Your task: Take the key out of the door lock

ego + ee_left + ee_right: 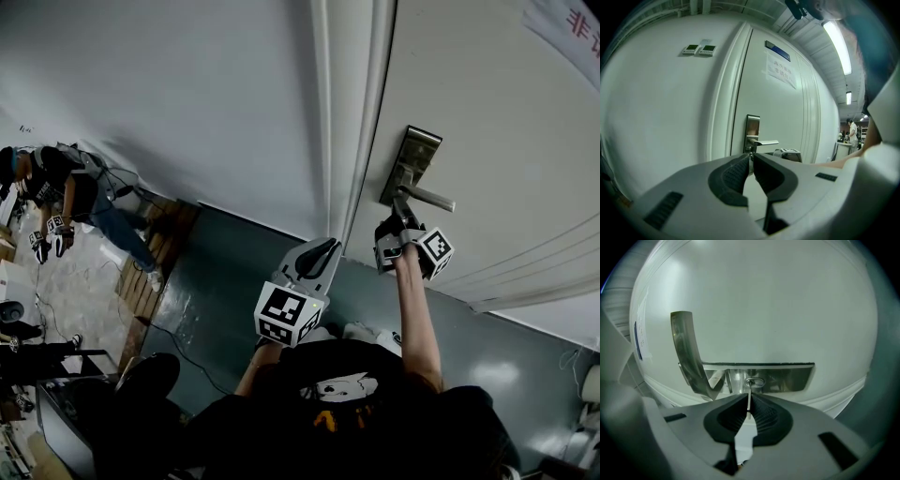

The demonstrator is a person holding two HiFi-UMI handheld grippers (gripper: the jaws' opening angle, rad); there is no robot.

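Step in hand: I have the key pinched. I judge it wants a straight pull back along its own axis, with no twist or sideways lean, or it may bind in the lock.
Key location: seated in the lock on the lock plate, at 12 o'clock from my right jaws. The door handle is at 10 o'clock of it.
Right gripper: jaws clenched on the key, which is edge-on between the pads.
Left gripper: jaws pressed together, empty. It hangs at 8 o'clock of the lock in the head view, well apart.
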